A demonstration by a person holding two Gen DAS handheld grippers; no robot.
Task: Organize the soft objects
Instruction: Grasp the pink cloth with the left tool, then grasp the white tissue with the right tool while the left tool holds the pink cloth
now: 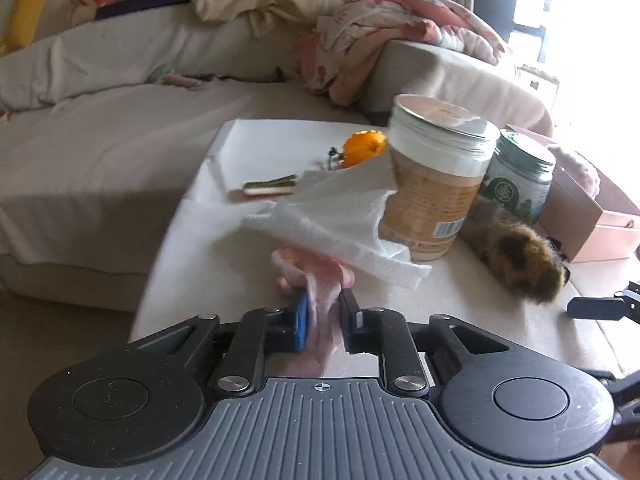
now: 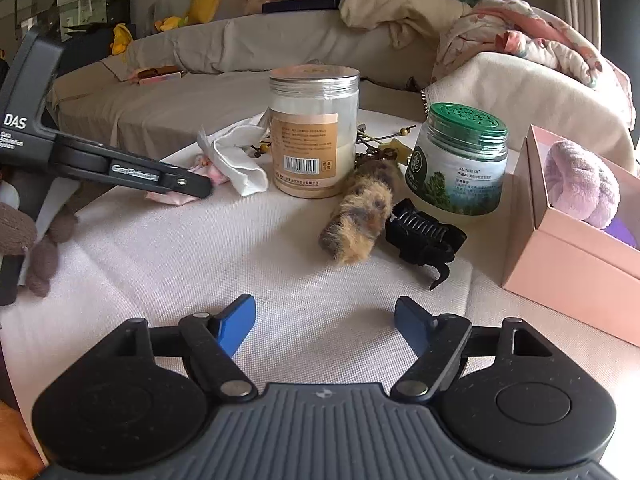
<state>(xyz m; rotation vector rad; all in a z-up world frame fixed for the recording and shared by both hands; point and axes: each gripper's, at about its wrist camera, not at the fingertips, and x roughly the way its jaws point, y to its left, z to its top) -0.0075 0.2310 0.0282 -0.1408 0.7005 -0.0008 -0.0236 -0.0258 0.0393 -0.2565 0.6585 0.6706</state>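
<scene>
Pink, thin cloth (image 1: 316,280) is pinched between the narrow fingers of the left hand-held gripper (image 1: 323,322), and its crumpled free end is seen to spread away from the fingertips toward the far side of the bench (image 2: 200,264). In the right wrist view the same cloth (image 2: 208,174) lies low on the woven, off-white bench cover at the far left, just beside a creased white paper towel (image 2: 236,156). In the left wrist view the quilted towel (image 1: 340,220) is draped over the cloth and leans against a tall clear plastic jar (image 1: 432,184) with a tan label and a flat lid.

The right hand-held gripper (image 2: 325,320) is held wide apart over bare bench fabric, with nothing between its blue pads (image 2: 236,322).

A furry brown and tan soft toy (image 2: 360,212), roughly cylindrical, lies on the bench in front of the jar (image 2: 314,132); its long axis runs from near left to far right in the right wrist view. A black toothed hair claw (image 2: 424,236) touches its right side. A squat jar with a perforated green lid (image 2: 460,160) stands behind the claw. At the far right an open pink cardboard box (image 2: 560,264) holds a plush lilac scrunchie (image 2: 580,184), rounded and knotted in shape.
</scene>
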